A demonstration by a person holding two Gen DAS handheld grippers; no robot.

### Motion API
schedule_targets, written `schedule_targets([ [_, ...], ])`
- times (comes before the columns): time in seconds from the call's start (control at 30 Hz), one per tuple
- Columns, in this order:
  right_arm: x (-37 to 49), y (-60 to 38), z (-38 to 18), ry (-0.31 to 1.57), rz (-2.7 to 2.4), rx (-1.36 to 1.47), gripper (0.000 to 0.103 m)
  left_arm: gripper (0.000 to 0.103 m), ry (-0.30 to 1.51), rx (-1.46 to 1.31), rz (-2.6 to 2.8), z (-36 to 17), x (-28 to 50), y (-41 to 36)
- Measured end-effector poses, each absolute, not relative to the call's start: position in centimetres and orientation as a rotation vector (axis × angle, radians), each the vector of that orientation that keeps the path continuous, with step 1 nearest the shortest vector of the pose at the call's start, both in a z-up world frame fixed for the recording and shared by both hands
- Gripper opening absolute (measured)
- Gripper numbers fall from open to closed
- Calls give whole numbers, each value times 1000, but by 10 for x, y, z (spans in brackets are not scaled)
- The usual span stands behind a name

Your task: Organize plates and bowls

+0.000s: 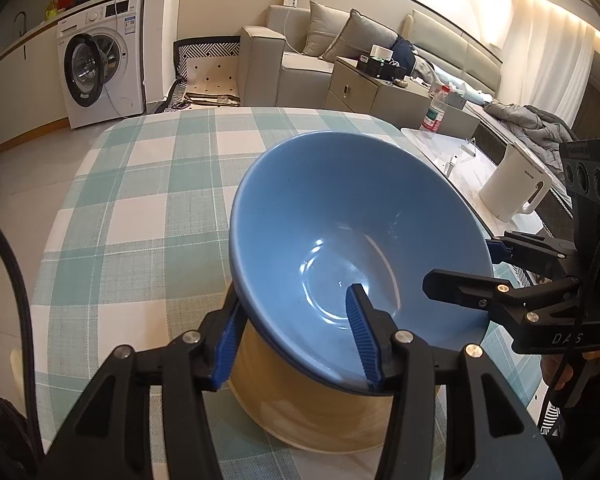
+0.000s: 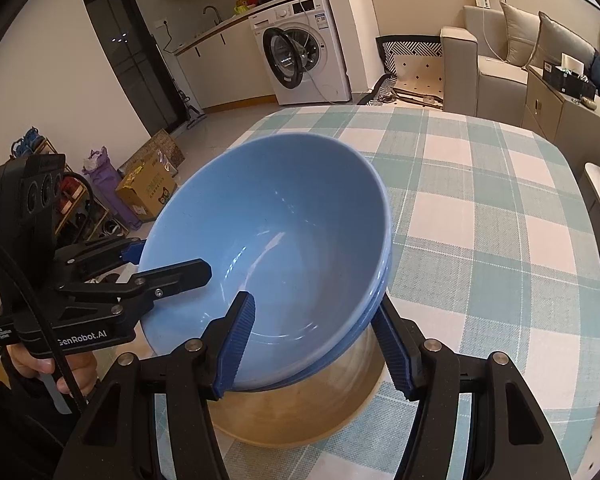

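Glossy ceramic bowl (image 1: pixel 340 248), woven cloth tablecloth (image 1: pixel 148 208)

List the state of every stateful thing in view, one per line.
blue bowl: tilted, nested in the tan bowl, rim straddled by both grippers
tan bowl: upright on the checked tablecloth, under the blue bowl
left gripper: jaws either side of the rim, not visibly shut
right gripper: same, opposite side
washing machine: door open
white kettle: upright, lid down

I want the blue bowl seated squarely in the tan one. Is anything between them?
Nothing visible: the blue bowl sits tilted directly in the tan bowl, both grippers straddling its rim, left gripper, right gripper.
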State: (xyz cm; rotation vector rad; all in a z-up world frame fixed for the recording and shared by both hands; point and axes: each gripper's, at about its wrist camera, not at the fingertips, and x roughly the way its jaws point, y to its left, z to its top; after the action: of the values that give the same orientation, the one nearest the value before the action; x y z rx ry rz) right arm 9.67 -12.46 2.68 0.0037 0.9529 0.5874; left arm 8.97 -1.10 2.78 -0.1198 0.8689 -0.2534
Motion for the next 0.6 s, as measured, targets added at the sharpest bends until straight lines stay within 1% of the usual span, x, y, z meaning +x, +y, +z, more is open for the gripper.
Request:
schedule_targets([
  [0.17, 98, -126, 26, 957, 597, 12, 63, 62, 870, -118, -266, 28, 90, -14],
  [0.23, 98, -126, 26, 953, 605, 19, 71, 67, 871, -115, -269, 29, 90, -15],
  [0.3, 98, -128, 27, 945, 604, 23, 76, 67, 870, -117, -266, 29, 91, -14],
  [0.37, 98, -130, 28, 939, 604, 33, 82, 73, 866, -118, -258, 30, 91, -12],
  [0.4, 98, -132, 29, 934, 603, 40, 87, 76, 861, -121, -252, 30, 90, -11],
  [0.43, 98, -133, 29, 930, 599, 46, 89, 78, 859, -122, -247, 30, 90, -10],
  [0.5, 98, -136, 31, 922, 597, 53, 90, 79, 856, -126, -236, 31, 89, -6],
  [0.53, 98, -138, 31, 916, 596, 53, 93, 82, 853, -126, -230, 32, 89, -5],
  [0.57, 98, -139, 32, 909, 593, 52, 94, 89, 849, -124, -222, 32, 88, -3],
  [0.6, 97, -139, 34, 904, 591, 51, 97, 93, 843, -119, -212, 33, 87, -2],
])
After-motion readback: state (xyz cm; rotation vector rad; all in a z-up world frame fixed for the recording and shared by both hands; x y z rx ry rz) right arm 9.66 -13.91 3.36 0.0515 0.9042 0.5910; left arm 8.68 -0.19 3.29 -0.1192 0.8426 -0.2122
